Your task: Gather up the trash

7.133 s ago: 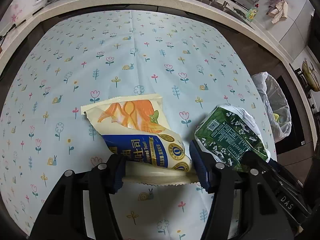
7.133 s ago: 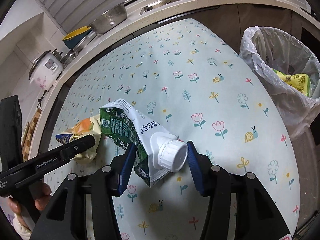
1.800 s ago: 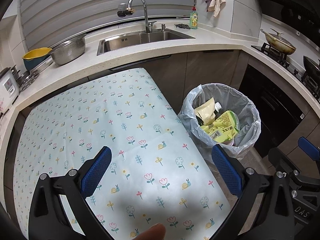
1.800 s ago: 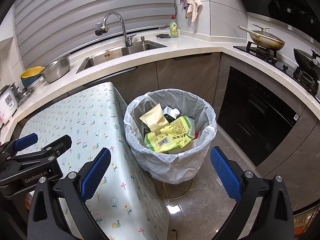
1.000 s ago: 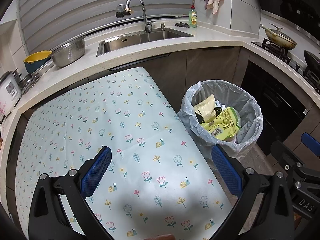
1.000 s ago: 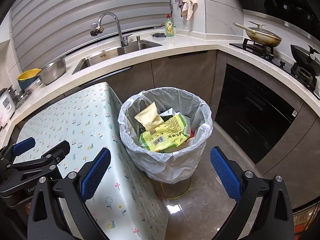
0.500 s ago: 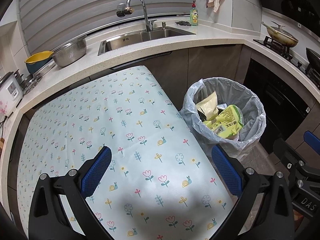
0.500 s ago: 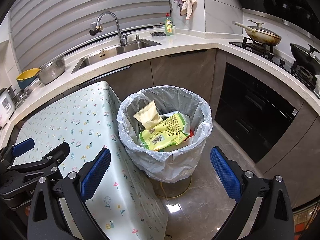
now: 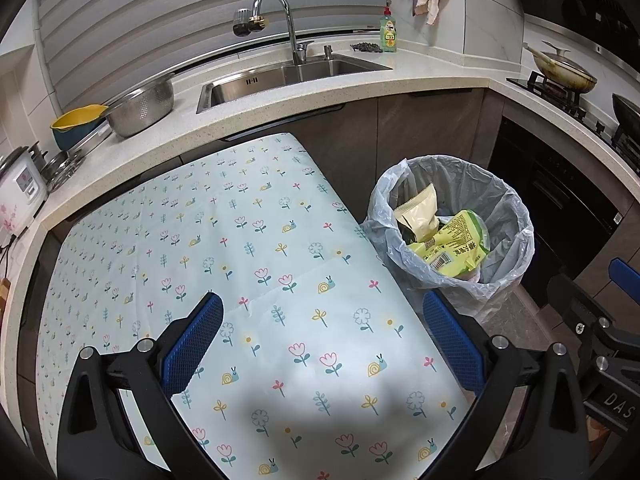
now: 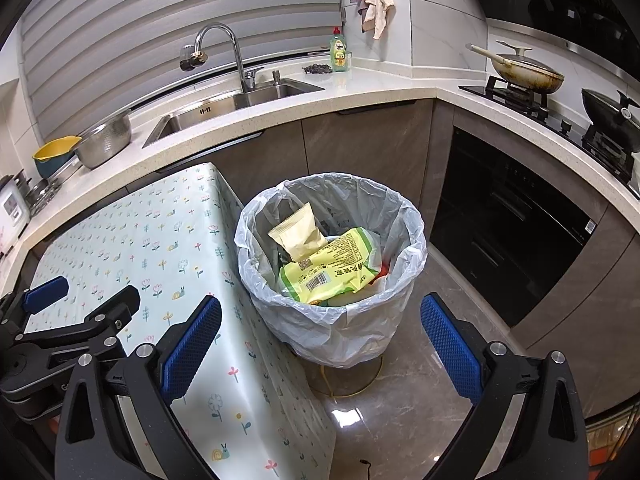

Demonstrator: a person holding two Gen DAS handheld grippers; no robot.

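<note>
We hold the left gripper (image 9: 322,344) and right gripper (image 10: 320,344) spread wide and empty, the left above the flowered tablecloth (image 9: 256,240), the right above the lined trash bin (image 10: 412,240) holding a yellow-green wrapper (image 10: 332,268) and beige pouch (image 10: 298,236). The bin stands on the tiled floor (image 10: 420,400) just beside the table's edge, kitchen counter (image 10: 360,92) behind.

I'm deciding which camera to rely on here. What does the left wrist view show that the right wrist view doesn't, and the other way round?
Only the left wrist view shows the table across its whole top, nothing lying on it.

Only the right wrist view shows the floor under the bin and the tablecloth's hanging side.

Both show the bin with a yellow-green packet and a beige pouch inside, the sink, and both grippers open and empty: left, right.
</note>
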